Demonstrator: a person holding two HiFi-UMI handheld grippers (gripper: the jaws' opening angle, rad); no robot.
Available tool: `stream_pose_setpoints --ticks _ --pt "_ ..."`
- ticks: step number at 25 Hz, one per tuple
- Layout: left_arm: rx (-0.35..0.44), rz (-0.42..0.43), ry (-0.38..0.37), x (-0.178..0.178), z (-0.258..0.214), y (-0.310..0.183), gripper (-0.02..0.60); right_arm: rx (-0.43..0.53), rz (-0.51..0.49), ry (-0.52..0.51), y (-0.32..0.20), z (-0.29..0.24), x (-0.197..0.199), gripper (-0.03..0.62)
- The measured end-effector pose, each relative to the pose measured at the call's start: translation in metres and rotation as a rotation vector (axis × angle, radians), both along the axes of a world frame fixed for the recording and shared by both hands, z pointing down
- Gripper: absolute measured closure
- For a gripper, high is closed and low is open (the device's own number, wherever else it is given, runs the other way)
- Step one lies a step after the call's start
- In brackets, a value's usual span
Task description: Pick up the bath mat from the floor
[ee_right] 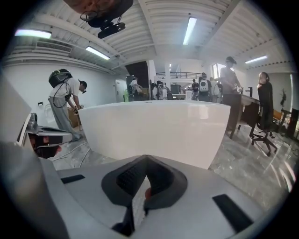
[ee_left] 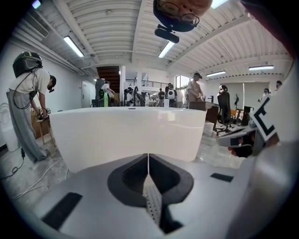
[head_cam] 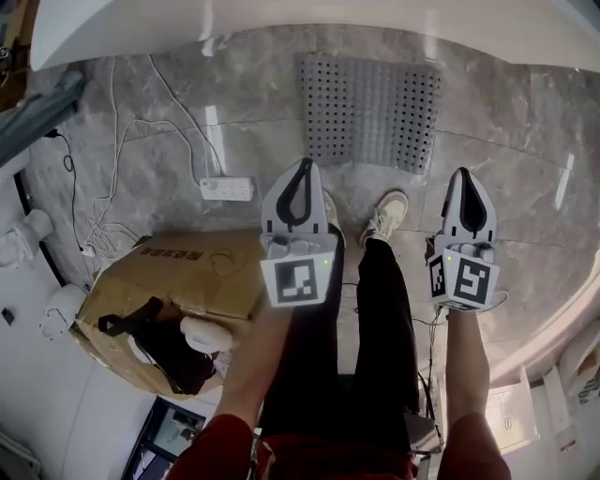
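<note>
The bath mat (head_cam: 370, 112) is a grey sheet full of small holes, lying flat on the marble floor beside the white bathtub (head_cam: 309, 23). My left gripper (head_cam: 305, 167) hangs above the mat's near left corner, its jaws shut with nothing between them. My right gripper (head_cam: 465, 173) is held just right of the mat's near right corner, also shut and empty. In both gripper views the jaws meet in a closed line, on the left gripper (ee_left: 148, 161) and the right gripper (ee_right: 141, 163) alike, facing the bathtub wall (ee_left: 128, 133). The mat is out of sight there.
A white power strip (head_cam: 227, 188) with cables lies left of the mat. A cardboard box (head_cam: 178, 281) holding dark gear stands at the left. The person's legs and a shoe (head_cam: 387, 216) are between the grippers. People stand in the hall behind the tub.
</note>
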State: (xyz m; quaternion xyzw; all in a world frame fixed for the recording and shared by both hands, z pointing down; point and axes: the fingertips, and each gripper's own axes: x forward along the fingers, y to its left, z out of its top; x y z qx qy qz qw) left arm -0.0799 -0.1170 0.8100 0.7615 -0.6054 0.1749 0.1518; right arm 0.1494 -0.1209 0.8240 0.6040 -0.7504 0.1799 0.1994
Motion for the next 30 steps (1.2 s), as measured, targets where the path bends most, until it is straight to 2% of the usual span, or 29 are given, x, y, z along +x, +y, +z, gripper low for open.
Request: stream_pose_setpoints --ticks 6,10,19,24,25,27,30 --pt "-0.062 0.000 -0.013 -0.015 0.072 0.005 0.566 -0.041 0.001 0.017 0.005 0.066 -0.003 0.583" --pt "-0.082 0.002 -0.036 -0.023 0.118 -0.002 0.566 -0.068 0.008 0.014 0.000 0.110 0.002 0.583" --pt "-0.117 0.014 -0.034 -0.032 0.204 -0.016 0.565 -0.097 0.025 0.030 -0.016 0.192 0.014 0.583" --pt "-0.148 0.038 -0.059 -0.033 0.254 -0.017 0.561 -0.106 0.007 0.001 -0.019 0.237 0.014 0.582" --pt "-0.162 0.045 -0.064 -0.035 0.266 -0.017 0.548 -0.117 0.008 0.003 -0.019 0.248 0.015 0.582" --pt "-0.199 0.044 -0.061 -0.039 0.291 -0.017 0.443 -0.148 0.020 0.004 -0.021 0.270 0.019 0.582" --pt "-0.239 0.037 -0.059 -0.043 0.320 -0.019 0.426 -0.188 0.047 0.009 -0.022 0.302 0.028 0.556"
